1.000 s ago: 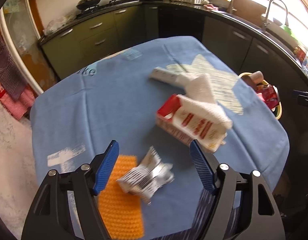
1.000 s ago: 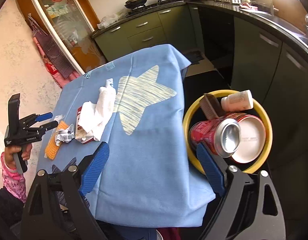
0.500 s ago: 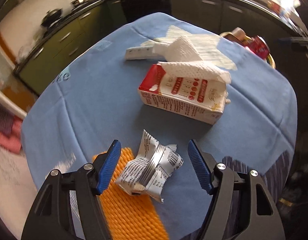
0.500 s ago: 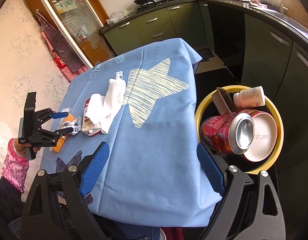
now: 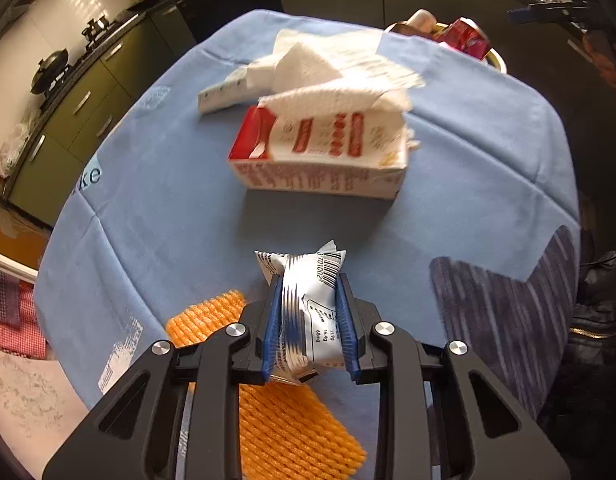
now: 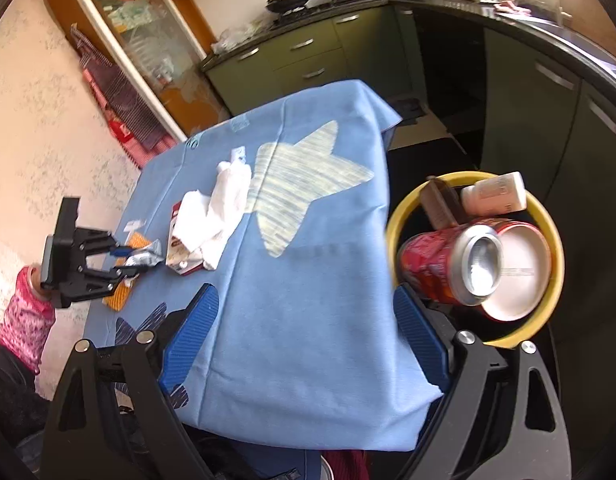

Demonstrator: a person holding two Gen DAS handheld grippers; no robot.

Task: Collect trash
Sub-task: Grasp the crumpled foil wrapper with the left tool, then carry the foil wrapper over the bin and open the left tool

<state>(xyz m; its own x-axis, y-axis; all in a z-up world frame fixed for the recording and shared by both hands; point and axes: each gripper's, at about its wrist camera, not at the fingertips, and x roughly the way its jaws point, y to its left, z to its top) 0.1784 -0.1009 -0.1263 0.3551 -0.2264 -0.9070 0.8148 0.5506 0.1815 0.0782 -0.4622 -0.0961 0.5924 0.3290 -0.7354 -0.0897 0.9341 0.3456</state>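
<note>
My left tool [image 5: 308,330] has just been closing & now pinches the silver snack wrapper [image 5: 306,300] between both blue pads, at the near left edge of the surface [image 5: 156,208], over the orange foam net [image 5: 284,432]. Just beyond it lies the red/white carton [image 5: 319,156] w/ paper towels [image 5: 327,76] draped on top. My right tool [image 6: 308,336] hangs wide, nothing between its pads, over the near edge of the blue cloth. Yellow bin [image 6: 555,280] sits right of the surface, holding a red can [image 6: 447,264], white bottle [image 6: 493,194] & a cup [image 6: 519,272].
</note>
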